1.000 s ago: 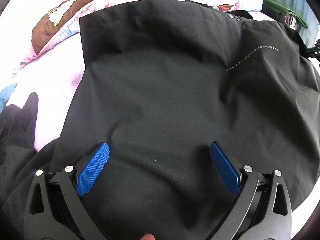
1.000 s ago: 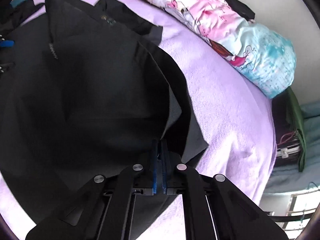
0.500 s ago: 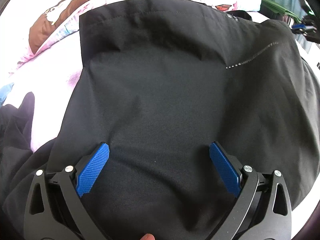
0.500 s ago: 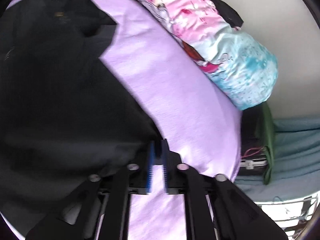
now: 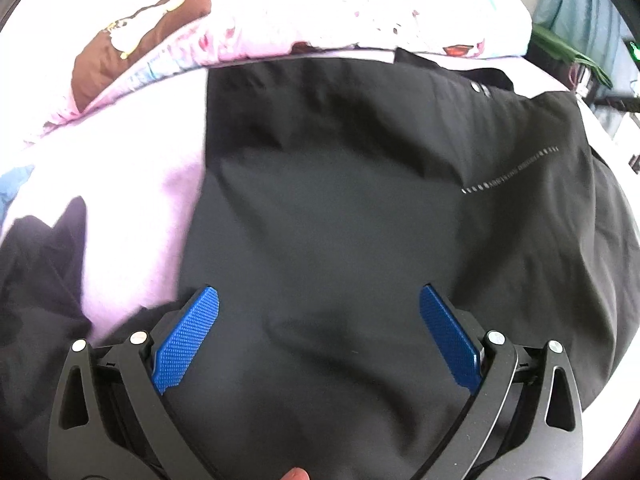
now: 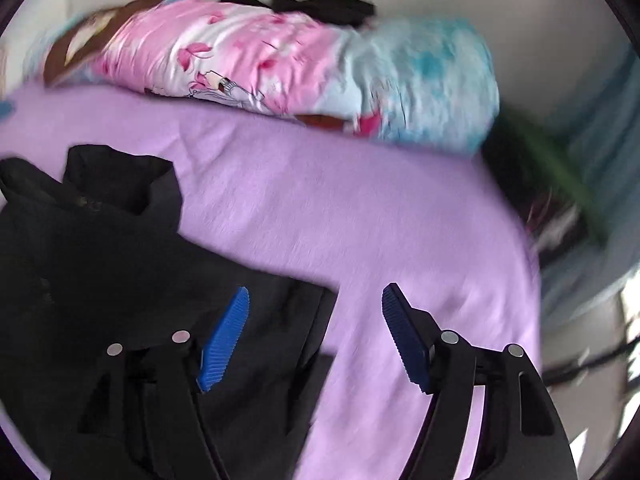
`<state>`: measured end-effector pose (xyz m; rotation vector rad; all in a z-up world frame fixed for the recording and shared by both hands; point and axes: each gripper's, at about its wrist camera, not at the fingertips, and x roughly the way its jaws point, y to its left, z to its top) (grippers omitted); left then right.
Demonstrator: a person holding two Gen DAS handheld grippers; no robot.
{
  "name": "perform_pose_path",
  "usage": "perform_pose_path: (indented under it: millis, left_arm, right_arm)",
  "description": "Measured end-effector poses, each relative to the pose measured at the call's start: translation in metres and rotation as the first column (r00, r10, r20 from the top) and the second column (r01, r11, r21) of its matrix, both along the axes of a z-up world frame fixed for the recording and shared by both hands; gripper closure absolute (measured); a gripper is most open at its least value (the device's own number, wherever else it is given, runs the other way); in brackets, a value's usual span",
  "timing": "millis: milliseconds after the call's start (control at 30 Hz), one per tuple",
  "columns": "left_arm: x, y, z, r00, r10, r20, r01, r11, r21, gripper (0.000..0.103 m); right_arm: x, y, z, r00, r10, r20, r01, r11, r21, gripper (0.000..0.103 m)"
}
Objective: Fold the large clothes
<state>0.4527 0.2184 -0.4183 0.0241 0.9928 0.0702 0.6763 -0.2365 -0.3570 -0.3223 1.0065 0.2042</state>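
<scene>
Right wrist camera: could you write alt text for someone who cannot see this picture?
A right hand-held gripper with blue ribbed pads stands open above the edge of a black fabric garment, its jaws having just opened with nothing pressed between them. The garment lies on a lilac bed sheet, with a rolled pink and pale blue printed quilt behind.

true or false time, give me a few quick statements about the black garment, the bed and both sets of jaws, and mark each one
1. The black fabric garment lies on a purple bed sheet. True.
2. The right gripper is clamped on the garment. False: its jaws have just been opening and grip nothing.
3. The left gripper has its jaws wide open over the garment. True.
4. The pink and blue patterned pillow lies on top of the garment. False: it lies beyond it along the wall.
</scene>
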Motion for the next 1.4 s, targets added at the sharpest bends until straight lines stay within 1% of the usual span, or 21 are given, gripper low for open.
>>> perform_pose_path:
  millis: [33,67,133,267,433,500,567,667,767,867,900,967,1033,1100,1133,1200,1233,1267,1300,1333,1400]
  left_arm:
    - [0.0,0.003,0.002,1.0,0.002,0.002,-0.002,1.0,-0.002,0.006]
    - [-0.001,0.006,0.002,1.0,0.002,-0.002,-0.002,1.0,-0.002,0.006]
    - [-0.003,0.005,0.001,1.0,-0.006,-0.012,0.007,1.0,0.011,0.006]
    - [-0.007,0.005,-0.005,0.999,-0.031,-0.022,0.032,0.999,0.024,0.006]
    - [-0.009,0.001,-0.009,0.999,-0.028,-0.033,0.028,1.0,0.006,0.006]
    - [-0.009,-0.003,-0.01,0.999,-0.03,-0.035,0.03,1.0,-0.001,0.006]
    - [-0.009,-0.004,-0.01,0.999,-0.033,-0.037,0.033,0.999,-0.006,0.006]
    - [-0.008,-0.004,-0.011,0.998,-0.032,-0.045,0.031,0.999,-0.014,0.006]
    - [-0.008,-0.003,-0.011,0.999,-0.029,-0.045,0.028,0.999,-0.016,0.006]
    - [-0.007,-0.001,-0.01,0.998,-0.031,-0.046,0.03,0.999,-0.024,0.006]
    - [-0.006,-0.001,-0.009,0.998,-0.029,-0.047,0.028,0.999,-0.026,0.006]
    - [-0.005,0.001,-0.01,0.998,-0.022,-0.052,0.021,0.999,-0.028,0.006]
    - [-0.003,0.004,-0.012,0.998,-0.02,-0.065,0.019,1.0,-0.025,0.006]
    - [-0.003,0.004,-0.015,0.997,-0.025,-0.076,0.024,1.0,-0.012,0.006]
    - [-0.003,0.003,-0.015,0.997,-0.025,-0.074,0.025,1.0,-0.007,0.006]
    - [-0.004,0.003,-0.01,0.998,-0.024,-0.06,0.023,1.0,-0.014,0.006]
    - [-0.004,0.004,-0.006,0.998,-0.022,-0.061,0.021,1.0,-0.022,0.006]
    - [-0.002,0.004,-0.001,0.998,-0.022,-0.051,0.02,0.999,-0.035,0.006]
    - [0.001,0.005,0.005,0.999,-0.024,-0.036,0.023,0.999,-0.038,0.006]
    - [0.007,0.005,0.01,1.0,-0.026,-0.017,0.025,0.999,-0.033,0.006]
    - [0.022,0.007,0.016,0.999,-0.034,0.001,0.034,0.999,-0.038,0.006]
  right_arm:
    - [-0.007,-0.004,-0.008,0.999,0.008,-0.031,-0.008,1.0,-0.018,0.041]
    - [-0.012,-0.005,-0.015,0.998,0.028,-0.055,-0.03,0.999,-0.042,0.054]
    - [-0.024,-0.006,-0.026,0.994,0.06,-0.09,-0.065,0.997,-0.047,0.063]
    - [-0.036,-0.004,-0.04,0.987,0.089,-0.132,-0.091,0.996,-0.01,0.064]
    - [-0.037,-0.007,-0.062,0.98,0.039,-0.196,-0.043,0.999,-0.02,0.065]
    - [-0.037,-0.008,-0.068,0.975,0.034,-0.218,-0.035,0.999,0.001,0.074]
    - [-0.036,-0.009,-0.068,0.973,0.032,-0.23,-0.026,0.999,0.027,0.089]
    - [-0.034,-0.019,-0.064,0.969,0.008,-0.248,0.014,0.996,0.09,0.097]
    - [-0.034,-0.031,-0.049,0.974,-0.006,-0.227,0.044,0.986,0.163,0.1]
    - [-0.037,-0.047,-0.03,0.981,-0.005,-0.196,0.059,0.961,0.271,0.1]
    - [-0.037,-0.056,-0.026,0.981,-0.025,-0.191,0.083,0.949,0.304,0.1]
    - [-0.036,-0.075,-0.024,0.977,-0.105,-0.185,0.16,0.935,0.316,0.102]
    - [-0.035,-0.085,-0.032,0.965,-0.158,-0.21,0.213,0.937,0.276,0.102]
    - [-0.041,-0.079,-0.037,0.965,-0.162,-0.205,0.207,0.953,0.22,0.102]
    - [-0.044,-0.073,-0.034,0.97,-0.153,-0.191,0.194,0.956,0.22,0.098]
    - [-0.05,-0.053,-0.023,0.981,-0.133,-0.143,0.162,0.963,0.214,0.096]
    - [-0.053,-0.045,-0.017,0.986,-0.115,-0.121,0.139,0.965,0.223,0.077]
    - [-0.056,-0.033,-0.009,0.991,-0.097,-0.095,0.117,0.967,0.228,0.05]
    - [-0.058,-0.021,-0.003,0.994,-0.083,-0.071,0.097,0.97,0.221,0.04]
    - [-0.056,-0.009,0.004,0.997,-0.056,-0.043,0.064,0.975,0.212,0.036]
    - [-0.049,0.021,0.011,1.0,0.009,-0.029,-0.003,0.983,0.185,0.036]
